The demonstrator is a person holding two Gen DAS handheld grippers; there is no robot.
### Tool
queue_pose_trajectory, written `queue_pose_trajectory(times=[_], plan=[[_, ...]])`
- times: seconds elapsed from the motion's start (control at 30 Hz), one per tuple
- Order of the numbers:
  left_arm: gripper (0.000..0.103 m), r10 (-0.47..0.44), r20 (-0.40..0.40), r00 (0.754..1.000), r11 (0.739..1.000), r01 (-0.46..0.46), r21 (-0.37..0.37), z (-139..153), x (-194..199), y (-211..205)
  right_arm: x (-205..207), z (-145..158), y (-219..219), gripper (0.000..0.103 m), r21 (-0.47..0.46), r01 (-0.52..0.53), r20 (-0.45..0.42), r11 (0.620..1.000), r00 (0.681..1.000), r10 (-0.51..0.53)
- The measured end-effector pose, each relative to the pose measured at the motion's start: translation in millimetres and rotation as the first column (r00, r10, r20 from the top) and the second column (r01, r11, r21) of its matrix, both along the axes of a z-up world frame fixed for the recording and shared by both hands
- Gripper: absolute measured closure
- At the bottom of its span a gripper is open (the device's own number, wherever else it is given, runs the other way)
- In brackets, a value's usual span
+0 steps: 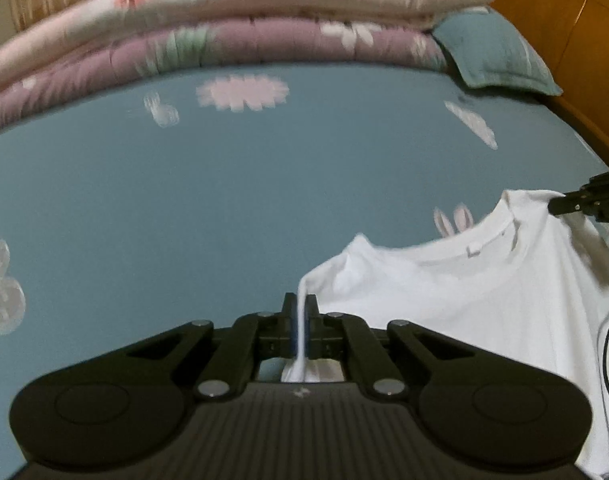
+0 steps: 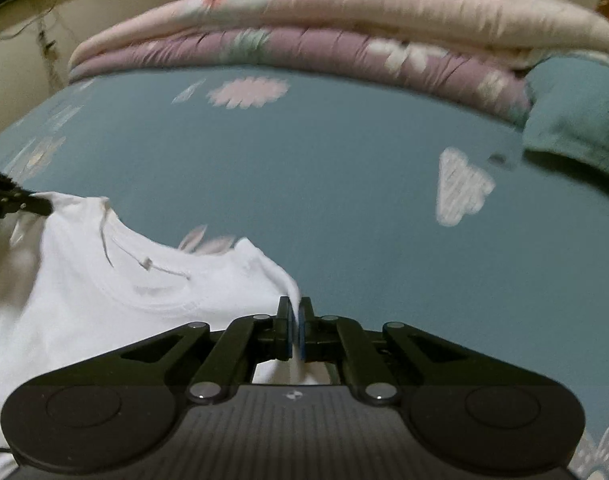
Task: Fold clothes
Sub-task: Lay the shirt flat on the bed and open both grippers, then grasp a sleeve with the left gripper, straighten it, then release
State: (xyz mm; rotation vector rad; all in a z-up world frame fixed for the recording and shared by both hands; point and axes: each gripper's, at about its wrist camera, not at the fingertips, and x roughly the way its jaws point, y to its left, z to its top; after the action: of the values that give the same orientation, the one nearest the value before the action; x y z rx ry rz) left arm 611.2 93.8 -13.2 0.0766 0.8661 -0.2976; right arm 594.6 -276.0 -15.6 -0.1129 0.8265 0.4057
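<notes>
A white T-shirt [image 1: 464, 300] lies on the blue flowered bed sheet [image 1: 224, 200], collar toward the far side. My left gripper [image 1: 301, 303] is shut on the shirt's left shoulder edge, a fold of white cloth pinched between its pads. My right gripper [image 2: 295, 306] is shut on the opposite shoulder of the T-shirt [image 2: 124, 280]. Each gripper shows in the other's view: the right gripper [image 1: 560, 204] at the collar's far end, the left gripper [image 2: 40, 204] at the shirt's left corner. The cloth hangs taut between the two grips.
Folded pink and purple quilts [image 1: 224, 28] are stacked along the far side of the bed. A teal pillow [image 1: 492, 52] lies at the right, by a wooden headboard [image 1: 564, 12]. A black cable [image 1: 608, 352] runs over the shirt's right part.
</notes>
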Motion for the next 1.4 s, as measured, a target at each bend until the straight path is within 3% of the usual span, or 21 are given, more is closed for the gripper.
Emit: queue_pose_trajectory(times=[0.07, 0.1, 0.2, 0.3, 0.37, 0.43, 0.47, 0.53, 0.67, 0.77, 0.83, 0.9, 0.97, 1.03, 1.1, 1.17, 1.23, 1.4], plan=[[0.101, 0.003, -0.002, 1.000, 1.000, -0.003, -0.026, 0.7, 11.3, 1.8, 9.7, 0.2, -2.6, 0.097, 0.007, 0.019, -0.001, 1.000, 1.000, -0.019], [0.096, 0.007, -0.010, 1.000, 1.000, -0.007, -0.024, -3.1, 16.6, 3.3, 13.1, -1.9, -5.0, 0.095, 0.022, 0.031, 0.006, 0.999, 1.000, -0.031], [0.095, 0.085, -0.022, 0.996, 0.996, -0.085, -0.005, -17.3, 24.9, 7.5, 18.9, -13.1, -10.1, 0.087, 0.030, 0.076, -0.019, 0.997, 0.997, -0.075], [0.093, 0.104, -0.005, 0.995, 0.994, -0.104, -0.016, -14.8, 8.8, 8.5, -1.1, -9.7, -8.9, 0.084, 0.025, 0.076, -0.016, 0.997, 0.997, -0.076], [0.085, 0.075, 0.020, 0.997, 0.997, -0.075, -0.022, -6.7, -11.7, 1.6, -22.8, -3.6, -5.0, 0.071, 0.036, 0.046, -0.006, 0.998, 0.999, -0.045], [0.057, 0.022, 0.009, 1.000, 0.999, -0.022, -0.043, -6.6, -29.2, -9.8, -44.2, -2.2, 1.3, 0.060, 0.051, 0.012, -0.019, 0.999, 1.000, -0.011], [0.054, -0.003, -0.006, 1.000, 0.999, 0.003, -0.040, -10.6, -36.6, -16.5, -51.9, -4.7, 4.3, 0.058, 0.058, 0.002, -0.035, 0.998, 0.999, 0.000], [0.053, -0.042, -0.040, 0.998, 0.999, 0.041, -0.016, -22.0, -48.5, -28.8, -60.8, -15.7, 9.4, 0.058, 0.066, -0.001, -0.080, 0.998, 0.997, 0.006], [0.053, 0.028, -0.124, 0.992, 0.999, -0.023, 0.040, -46.0, -56.2, -24.0, -70.3, -41.6, 6.0, 0.056, 0.041, 0.069, -0.150, 0.997, 0.987, -0.062], [0.051, 0.108, -0.135, 0.985, 0.994, -0.110, -0.011, -42.1, -67.3, 3.6, -78.2, -44.5, -16.4, 0.056, 0.057, 0.153, -0.147, 0.987, 0.979, -0.144], [0.055, 0.135, -0.149, 0.980, 0.986, -0.147, -0.075, -34.8, -77.0, 16.9, -80.2, -43.3, -30.4, 0.056, 0.120, 0.206, -0.169, 0.971, 0.968, -0.184], [0.053, 0.158, -0.165, 0.974, 0.973, -0.182, -0.141, -27.1, -87.0, 29.4, -84.7, -42.3, -30.8, 0.055, 0.139, 0.230, -0.175, 0.963, 0.963, -0.205], [0.047, 0.136, -0.188, 0.973, 0.962, -0.175, -0.210, -25.5, -98.5, 30.1, -86.7, -44.5, -23.2, 0.048, 0.121, 0.218, -0.169, 0.968, 0.966, -0.196], [0.045, 0.135, -0.202, 0.970, 0.967, -0.174, -0.189, -30.5, -106.5, 25.2, -86.9, -48.0, -16.5, 0.038, 0.114, 0.205, -0.157, 0.972, 0.970, -0.186], [0.047, 0.186, -0.190, 0.964, 0.971, -0.210, -0.113, -36.9, -107.0, 26.8, -85.5, -49.4, -10.8, 0.033, 0.104, 0.198, -0.149, 0.975, 0.972, -0.182], [0.044, 0.226, -0.151, 0.962, 0.959, -0.247, -0.138, -34.7, -99.1, 37.9, -83.7, -50.8, -7.3, 0.030, 0.090, 0.197, -0.144, 0.976, 0.973, -0.183], [0.048, 0.306, -0.093, 0.948, 0.946, -0.313, -0.088, -32.6, -80.6, 49.0, -83.8, -51.5, -4.5, 0.026, 0.087, 0.197, -0.142, 0.976, 0.973, -0.184], [0.042, 0.310, -0.047, 0.949, 0.942, -0.314, -0.115, -3.5, -69.8, 65.6, -92.7, -44.2, -0.7, 0.025, 0.073, 0.218, -0.152, 0.973, 0.967, -0.205]])
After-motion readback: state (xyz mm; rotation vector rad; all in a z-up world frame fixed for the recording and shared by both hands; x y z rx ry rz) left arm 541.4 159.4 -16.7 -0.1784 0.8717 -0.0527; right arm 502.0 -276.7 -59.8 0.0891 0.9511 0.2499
